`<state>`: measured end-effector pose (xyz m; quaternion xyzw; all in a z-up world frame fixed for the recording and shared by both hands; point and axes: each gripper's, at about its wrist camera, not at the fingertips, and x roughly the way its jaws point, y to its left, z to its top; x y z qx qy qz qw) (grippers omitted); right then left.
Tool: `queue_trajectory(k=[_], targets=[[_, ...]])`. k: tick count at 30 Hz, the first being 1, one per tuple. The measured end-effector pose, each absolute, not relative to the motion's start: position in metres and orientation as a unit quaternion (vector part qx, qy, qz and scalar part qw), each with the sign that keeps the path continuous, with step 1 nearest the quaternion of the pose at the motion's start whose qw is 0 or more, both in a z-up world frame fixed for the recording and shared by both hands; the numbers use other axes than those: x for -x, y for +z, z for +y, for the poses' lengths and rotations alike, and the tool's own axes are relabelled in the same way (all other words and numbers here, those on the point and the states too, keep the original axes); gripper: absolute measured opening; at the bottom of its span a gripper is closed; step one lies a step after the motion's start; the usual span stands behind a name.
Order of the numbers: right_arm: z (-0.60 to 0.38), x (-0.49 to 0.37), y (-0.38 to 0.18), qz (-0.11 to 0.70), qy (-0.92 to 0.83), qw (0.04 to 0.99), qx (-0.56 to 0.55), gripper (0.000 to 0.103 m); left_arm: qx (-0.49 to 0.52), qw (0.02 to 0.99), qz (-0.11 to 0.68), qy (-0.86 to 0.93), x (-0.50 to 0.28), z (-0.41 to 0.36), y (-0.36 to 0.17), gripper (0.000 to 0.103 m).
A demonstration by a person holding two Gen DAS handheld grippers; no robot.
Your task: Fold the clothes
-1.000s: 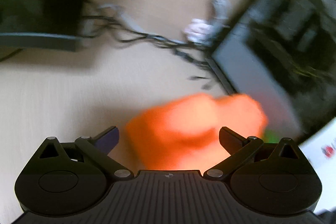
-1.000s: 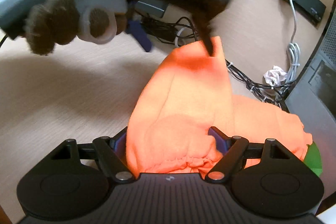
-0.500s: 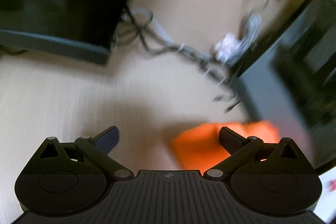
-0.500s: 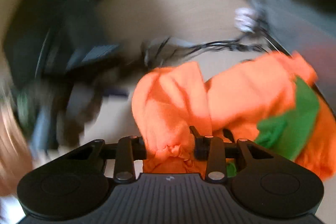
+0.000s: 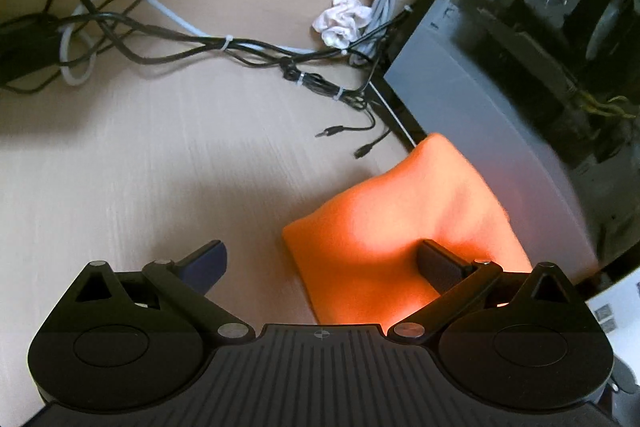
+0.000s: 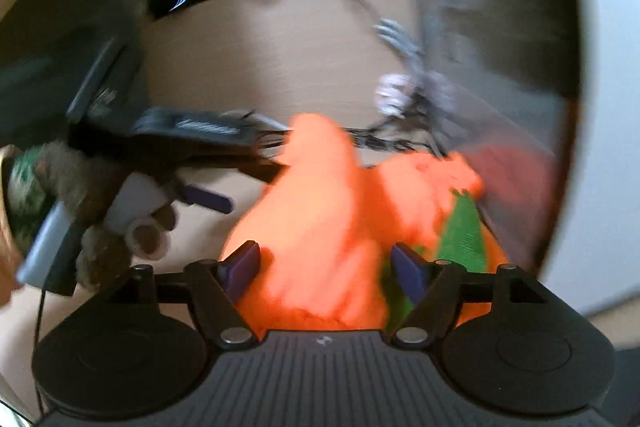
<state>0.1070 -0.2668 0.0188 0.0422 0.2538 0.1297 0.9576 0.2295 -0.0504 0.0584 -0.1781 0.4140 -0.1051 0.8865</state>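
Orange garment (image 5: pixel 404 227), soft knit-looking cloth, bunched rather than flat; in the left wrist view it shows as a smooth folded mound with one clean straight edge toward the left, lying on the pale wood-grain tabletop (image 5: pixel 160 167) and pressed up against the side of the grey computer case (image 5: pixel 472 115). Right wrist view is heavily blurred; the orange garment (image 6: pixel 320 219) rises in a peak there, with a patch of green fabric (image 6: pixel 460 231) on its right side, whether lining or a separate piece cannot be told. Left gripper (image 5: pixel 320 263) stands wide open, fingers well apart; the right-hand finger overlaps the cloth's near part, the left-hand finger is over bare table, nothing pinched. Right gripper (image 6: pixel 324 263) also has its fingers spread, cloth heaped between them, no visible clamping; blur hides whether the pads touch the fabric. Computer case has a see-through side panel with dark internal hardware visible inside. Behind the garment: a run of tangled black and grey cables (image 5: pixel 224 47) with white ties, and a crumpled white tissue (image 5: pixel 340 21) just beside the coiled grey cable near the case corner.
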Motion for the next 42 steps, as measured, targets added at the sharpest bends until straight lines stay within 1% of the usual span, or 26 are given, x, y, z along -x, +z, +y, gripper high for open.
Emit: queue_trajectory(k=[1,2,3,5,7,9,12,14,16,18,20,23,24,26,30,32,34,35,36,39,40,42], targets=[[-0.262,-0.115,0.016,0.262,0.141,0.953,-0.050,0.071,0.177,0.887,0.415,-0.102,-0.228,-0.050,0.057,0.103],[-0.257,-0.124,0.012,0.270,0.153,0.949,-0.058,0.056,0.182,0.886,0.415,-0.096,-0.223,-0.044,0.058,0.103],[-0.252,-0.131,0.011,0.277,0.166,0.944,-0.064,0.044,0.187,0.886,0.415,-0.090,-0.218,-0.038,0.059,0.103],[-0.232,-0.134,0.014,0.281,0.200,0.937,-0.057,0.036,0.193,0.889,0.411,-0.067,-0.201,-0.015,0.062,0.103],[-0.208,-0.133,0.019,0.288,0.246,0.924,-0.055,0.035,0.200,0.891,0.405,-0.044,-0.184,0.008,0.066,0.103],[-0.189,-0.129,0.024,0.307,0.304,0.898,-0.088,0.031,0.227,0.891,0.392,-0.028,-0.160,0.041,0.068,0.103],[-0.189,-0.128,0.034,0.321,0.367,0.853,-0.186,0.030,0.293,0.888,0.353,-0.023,-0.118,0.087,0.076,0.103],[-0.204,-0.126,0.042,0.312,0.376,0.835,-0.252,0.030,0.331,0.888,0.318,-0.028,-0.096,0.107,0.083,0.103],[-0.231,-0.125,0.043,0.294,0.339,0.838,-0.310,0.030,0.332,0.897,0.290,-0.030,-0.087,0.110,0.096,0.103],[-0.257,-0.123,0.040,0.273,0.277,0.854,-0.345,0.030,0.317,0.904,0.286,-0.028,-0.087,0.103,0.106,0.103],[-0.281,-0.117,0.035,0.255,0.176,0.890,-0.335,0.031,0.304,0.906,0.292,-0.038,-0.092,0.089,0.111,0.103],[-0.298,-0.107,0.027,0.257,0.059,0.922,-0.282,0.032,0.279,0.906,0.313,-0.062,-0.103,0.059,0.109,0.103],[-0.303,-0.104,0.024,0.262,0.031,0.927,-0.266,0.036,0.269,0.905,0.322,-0.069,-0.108,0.048,0.106,0.103],[-0.309,-0.096,0.023,0.259,0.003,0.936,-0.240,0.040,0.245,0.905,0.339,-0.080,-0.122,0.024,0.104,0.103],[-0.317,-0.077,0.027,0.247,-0.022,0.947,-0.206,0.040,0.206,0.900,0.366,-0.115,-0.137,-0.016,0.097,0.103],[-0.324,-0.084,0.024,0.251,-0.035,0.945,-0.205,0.041,0.199,0.896,0.374,-0.134,-0.141,-0.028,0.094,0.103],[-0.323,-0.087,0.024,0.257,-0.017,0.945,-0.200,0.039,0.199,0.894,0.377,-0.139,-0.140,-0.030,0.091,0.103],[-0.319,-0.088,0.026,0.257,0.000,0.947,-0.194,0.034,0.199,0.893,0.379,-0.141,-0.140,-0.031,0.090,0.103],[-0.308,-0.086,0.033,0.253,0.029,0.950,-0.180,0.031,0.200,0.892,0.380,-0.143,-0.139,-0.032,0.089,0.103],[-0.270,-0.080,0.051,0.249,0.126,0.950,-0.143,0.028,0.218,0.896,0.371,-0.113,-0.131,-0.010,0.090,0.103],[-0.262,-0.079,0.055,0.251,0.158,0.944,-0.147,0.026,0.225,0.897,0.366,-0.099,-0.128,0.001,0.092,0.103],[-0.261,-0.081,0.062,0.261,0.222,0.916,-0.208,0.025,0.242,0.900,0.355,-0.070,-0.118,0.024,0.094,0.103]])
